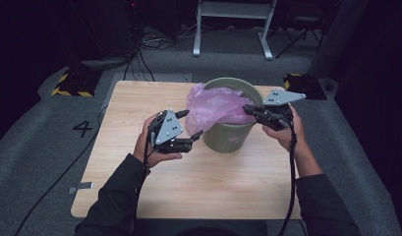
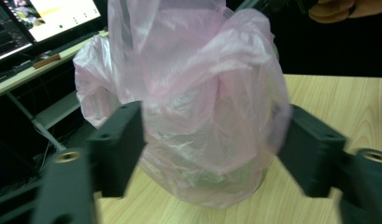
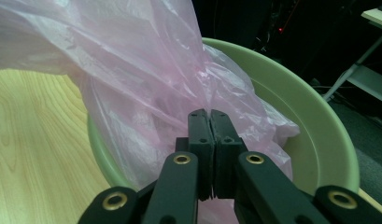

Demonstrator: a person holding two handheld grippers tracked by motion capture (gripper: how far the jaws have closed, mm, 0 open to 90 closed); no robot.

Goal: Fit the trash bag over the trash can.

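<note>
Pink bag (image 1: 214,109) drapes over the bin (image 1: 230,133), pinched by the right tool (image 1: 251,110); the left tool (image 1: 192,125) gapes around it. A hard tug could tear the film or tip the bin.

bag (image 1: 214,107) in bin (image 1: 229,135) | bin on table (image 1: 139,113) | left gripper (image 1: 191,129) left of bin
</note>
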